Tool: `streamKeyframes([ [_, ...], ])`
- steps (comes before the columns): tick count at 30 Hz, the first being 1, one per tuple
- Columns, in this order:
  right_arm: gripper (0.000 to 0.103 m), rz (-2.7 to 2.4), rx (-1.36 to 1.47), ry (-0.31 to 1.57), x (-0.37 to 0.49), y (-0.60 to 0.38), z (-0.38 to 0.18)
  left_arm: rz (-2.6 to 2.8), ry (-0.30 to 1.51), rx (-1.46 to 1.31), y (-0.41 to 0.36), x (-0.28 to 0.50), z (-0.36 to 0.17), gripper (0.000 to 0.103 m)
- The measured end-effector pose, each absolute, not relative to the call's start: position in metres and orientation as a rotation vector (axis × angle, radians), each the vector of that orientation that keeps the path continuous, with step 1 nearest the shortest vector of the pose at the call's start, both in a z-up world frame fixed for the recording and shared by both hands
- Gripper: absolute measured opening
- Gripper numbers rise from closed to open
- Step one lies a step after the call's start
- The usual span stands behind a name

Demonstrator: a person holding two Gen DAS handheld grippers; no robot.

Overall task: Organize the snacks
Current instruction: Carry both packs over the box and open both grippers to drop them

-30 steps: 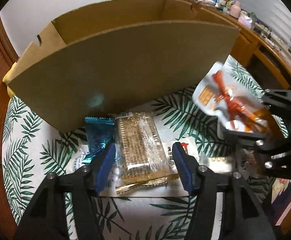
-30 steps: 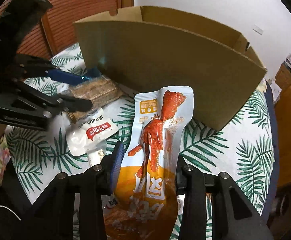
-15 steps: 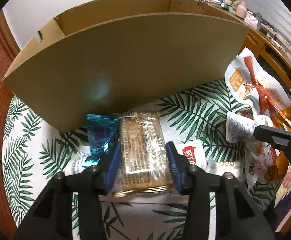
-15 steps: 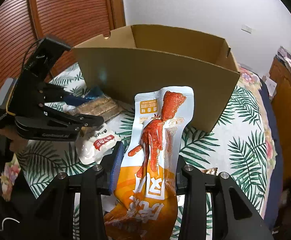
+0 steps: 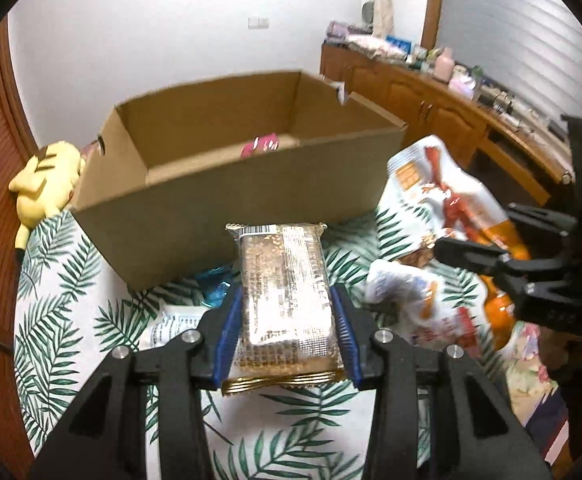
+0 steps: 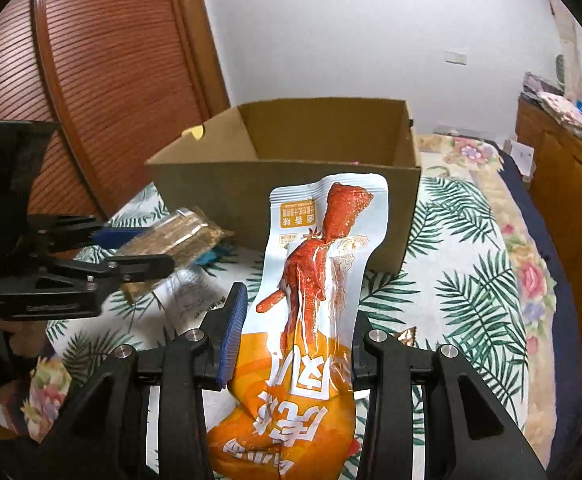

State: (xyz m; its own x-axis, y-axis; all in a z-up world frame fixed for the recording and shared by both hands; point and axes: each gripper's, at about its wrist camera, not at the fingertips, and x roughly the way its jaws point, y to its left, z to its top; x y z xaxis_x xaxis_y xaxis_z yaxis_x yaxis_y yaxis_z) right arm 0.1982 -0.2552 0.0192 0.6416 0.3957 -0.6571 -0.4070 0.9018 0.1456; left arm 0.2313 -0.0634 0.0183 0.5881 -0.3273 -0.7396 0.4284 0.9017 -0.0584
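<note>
The left tool (image 5: 287, 332) is clamped on a clear-wrapped cracker pack (image 5: 285, 300), held in the air just in front of the open cardboard box (image 5: 251, 196). The right tool (image 6: 293, 340) grips an orange-and-white chicken-foot pouch (image 6: 315, 280) upright, near the box's front wall. More snack packets (image 5: 415, 304) lie on the leaf-print cloth (image 5: 59, 312) beneath.
</note>
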Motion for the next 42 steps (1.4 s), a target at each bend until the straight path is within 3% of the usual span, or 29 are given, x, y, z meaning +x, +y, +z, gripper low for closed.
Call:
streamKeyframes([
  [22,0.04,0.411,0.002,0.597,0.167,-0.254,0.08,-0.468,0.635,0.062,-0.054,0.204,0.093,0.042],
  [42,0.04,0.441,-0.02,0.517,0.24,-0.233,0.112,-0.426,0.563,0.013,-0.022,0.279,0.111,0.042],
])
